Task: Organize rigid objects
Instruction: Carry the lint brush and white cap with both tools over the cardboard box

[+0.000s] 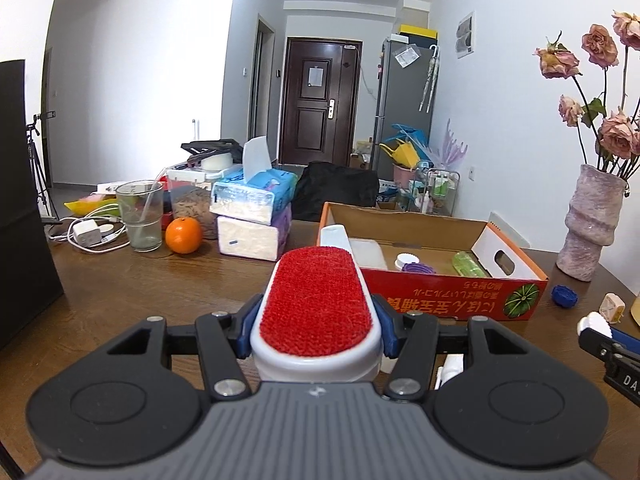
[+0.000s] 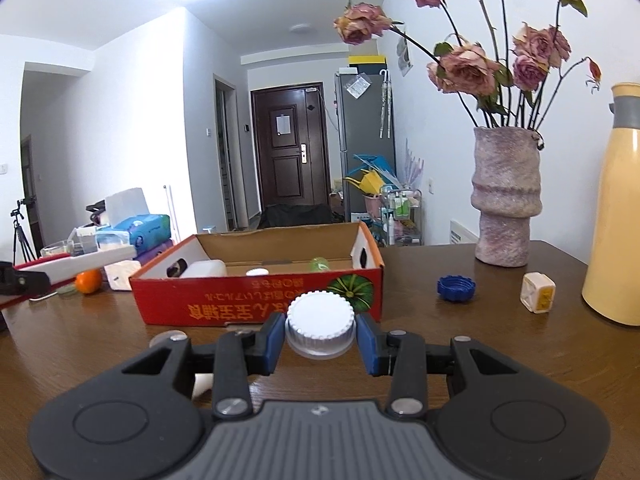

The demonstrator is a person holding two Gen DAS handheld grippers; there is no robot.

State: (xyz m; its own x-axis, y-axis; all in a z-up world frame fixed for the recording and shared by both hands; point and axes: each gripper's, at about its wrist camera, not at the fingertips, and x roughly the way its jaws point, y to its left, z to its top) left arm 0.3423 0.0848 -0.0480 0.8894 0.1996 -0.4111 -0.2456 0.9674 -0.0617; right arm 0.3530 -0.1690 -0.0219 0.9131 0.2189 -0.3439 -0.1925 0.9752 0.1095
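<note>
Now my left tool [image 1: 316, 330] pinches the red-faced lint brush [image 1: 316, 300] and my right tool [image 2: 320, 338] clamps the white cap [image 2: 320, 316], both above the desk [image 2: 460, 340] near the cardboard box [image 2: 256, 300], bare wood between.

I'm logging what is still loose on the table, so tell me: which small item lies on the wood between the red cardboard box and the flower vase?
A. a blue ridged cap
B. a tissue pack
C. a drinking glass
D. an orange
A: the blue ridged cap lies on the bare table, right of the red cardboard box and in front of the flower vase.
</note>
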